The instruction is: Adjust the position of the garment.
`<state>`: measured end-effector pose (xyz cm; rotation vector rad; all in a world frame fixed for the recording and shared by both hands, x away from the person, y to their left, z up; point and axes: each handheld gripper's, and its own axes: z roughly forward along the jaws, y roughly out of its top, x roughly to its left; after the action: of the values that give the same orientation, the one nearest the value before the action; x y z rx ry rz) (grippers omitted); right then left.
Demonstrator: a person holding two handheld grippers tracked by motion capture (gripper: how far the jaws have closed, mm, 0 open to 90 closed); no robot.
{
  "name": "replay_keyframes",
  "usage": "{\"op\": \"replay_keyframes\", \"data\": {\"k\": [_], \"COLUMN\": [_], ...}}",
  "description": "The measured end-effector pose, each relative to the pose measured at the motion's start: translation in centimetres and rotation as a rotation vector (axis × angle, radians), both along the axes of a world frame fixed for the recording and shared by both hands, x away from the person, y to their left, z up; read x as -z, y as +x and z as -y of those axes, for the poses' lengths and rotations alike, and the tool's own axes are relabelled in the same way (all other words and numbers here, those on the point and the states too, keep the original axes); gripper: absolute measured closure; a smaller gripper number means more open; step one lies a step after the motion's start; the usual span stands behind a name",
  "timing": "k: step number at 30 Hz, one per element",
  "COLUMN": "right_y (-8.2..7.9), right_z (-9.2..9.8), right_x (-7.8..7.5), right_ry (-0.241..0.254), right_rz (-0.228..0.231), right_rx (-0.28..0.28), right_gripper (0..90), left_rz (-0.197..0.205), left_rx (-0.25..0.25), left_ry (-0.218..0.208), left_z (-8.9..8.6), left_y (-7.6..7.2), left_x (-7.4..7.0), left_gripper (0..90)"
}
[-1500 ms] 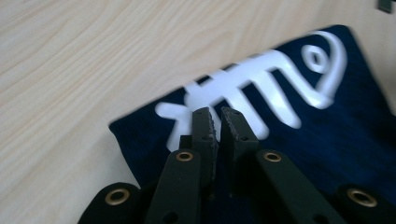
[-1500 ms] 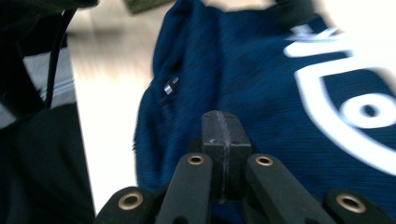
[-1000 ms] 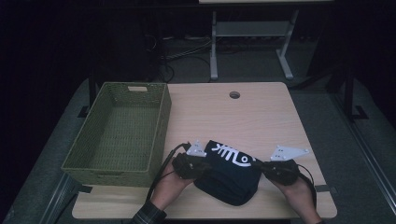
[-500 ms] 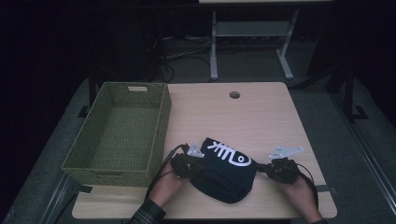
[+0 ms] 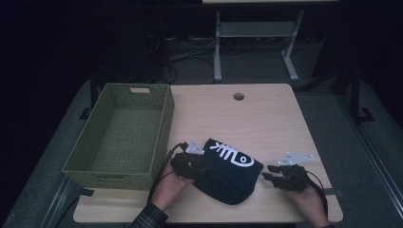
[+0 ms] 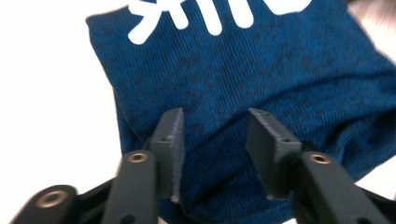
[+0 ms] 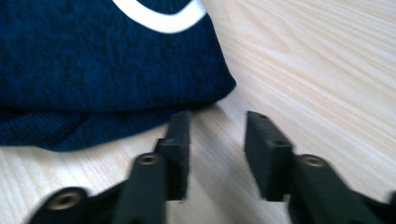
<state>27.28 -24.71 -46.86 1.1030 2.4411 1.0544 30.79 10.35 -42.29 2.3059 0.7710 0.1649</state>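
A folded dark blue garment (image 5: 228, 173) with a white print lies on the wooden table (image 5: 247, 123) near its front edge. My left gripper (image 5: 202, 168) is at the garment's left edge. In the left gripper view its jaws have just been opening and stand apart over the blue cloth (image 6: 233, 70), which lies between them without being pressed; the left gripper (image 6: 215, 126) is open. My right gripper (image 5: 266, 172) sits just right of the garment. Its jaws have also just been opening, and the right gripper (image 7: 217, 126) has bare wood between them, beside the garment's edge (image 7: 93, 60).
A green woven basket (image 5: 76, 161) stands on the table's left side, close to my left hand. A round cable hole (image 5: 238, 96) sits near the table's far edge. Beyond the table stands a grey desk frame (image 5: 217, 52) with cables on the dark floor.
Both grippers have opened and let go of the garment, which now rests on the table. The right gripper sank a little and is now apart from the cloth's right edge.
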Motion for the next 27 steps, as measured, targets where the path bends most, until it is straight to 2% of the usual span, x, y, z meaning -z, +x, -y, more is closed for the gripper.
{"op": "replay_keyframes", "data": {"k": [4,10,12,14,18,22,27], "right_y": [-0.3,-0.4,-0.3,-0.2,-0.2,-0.2,-0.2], "right_z": [0.2,0.7,0.7,0.7,0.7,0.7,0.7], "right_x": [0.2,0.9,1.1,1.2,1.3,1.4,1.3], "right_ry": [-0.009,-0.023,-0.017,-0.014,-0.009,-0.010,-0.009], "right_rz": [0.015,0.003,0.008,0.014,0.021,0.022,0.021], "right_rx": [0.022,0.072,0.074,0.072,0.069,0.066,0.067], "right_gripper": [35.5,14.9,12.9,10.4,9.4,9.1,9.1], "left_rz": [0.016,-0.001,-0.024,-0.044,-0.082,-0.090,-0.125], "left_rx": [-0.032,-0.059,-0.065,-0.070,-0.074,-0.081,-0.067], "left_ry": [-0.019,-0.034,-0.044,-0.036,-0.011,-0.018,-0.011], "left_z": [0.0,0.4,0.7,1.0,1.4,1.3,1.3], "left_y": [0.5,2.1,2.8,3.4,4.1,4.4,4.7], "left_x": [-0.6,-0.6,-0.2,0.4,1.6,2.4,3.2], "left_gripper": [41.0,27.8,24.6,19.2,13.8,13.2,13.1]}}
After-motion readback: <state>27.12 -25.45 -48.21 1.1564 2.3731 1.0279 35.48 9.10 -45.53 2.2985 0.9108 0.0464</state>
